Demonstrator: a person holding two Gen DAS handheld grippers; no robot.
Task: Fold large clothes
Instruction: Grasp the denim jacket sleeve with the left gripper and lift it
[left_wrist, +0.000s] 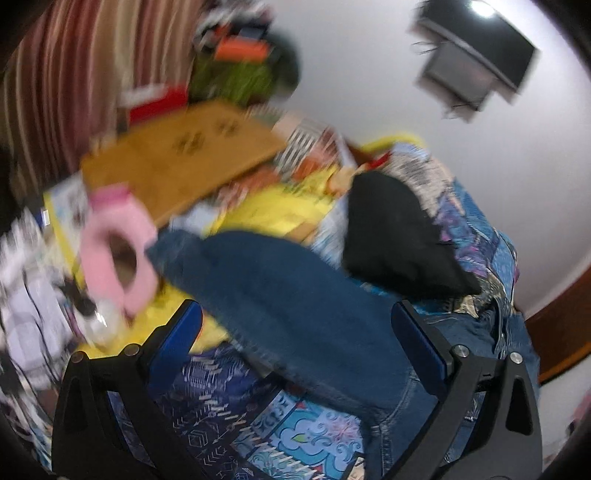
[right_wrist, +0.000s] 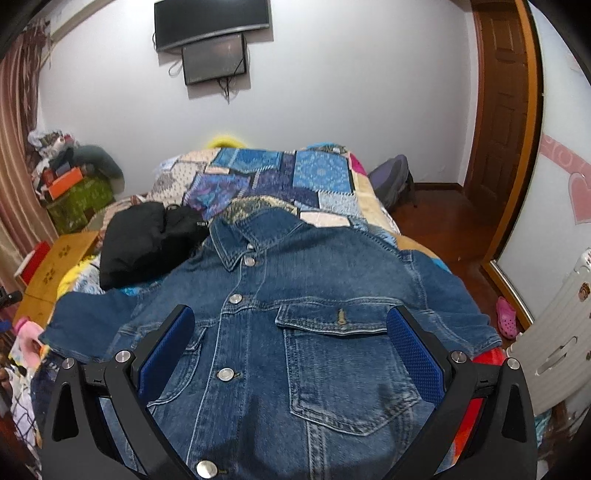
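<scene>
**Jacket spread out, first fold not yet made**

A denim jacket (right_wrist: 295, 332) lies front-up and buttoned on the patchwork quilt (right_wrist: 295, 173) of the bed, collar toward the far wall, both sleeves out to the sides. A black garment (right_wrist: 147, 236) sits in a heap just beside its left shoulder.

The right gripper (right_wrist: 290, 350) hangs over the chest with its fingers spread wide, one to each side of the breast pocket (right_wrist: 343, 365), holding nothing. The left gripper (left_wrist: 295, 332) is also spread and empty, and looks along the left sleeve (left_wrist: 277, 291); that view is smeared, so whether a finger touches the cloth is hard to say.

By my reading this is the start of the fold: the jacket is laid flat and nothing is turned in yet. The next move likely calls for the left gripper to pinch the sleeve near its cuff and carry it across the chest, while the right one takes the other sleeve or pins the body flat.
</scene>
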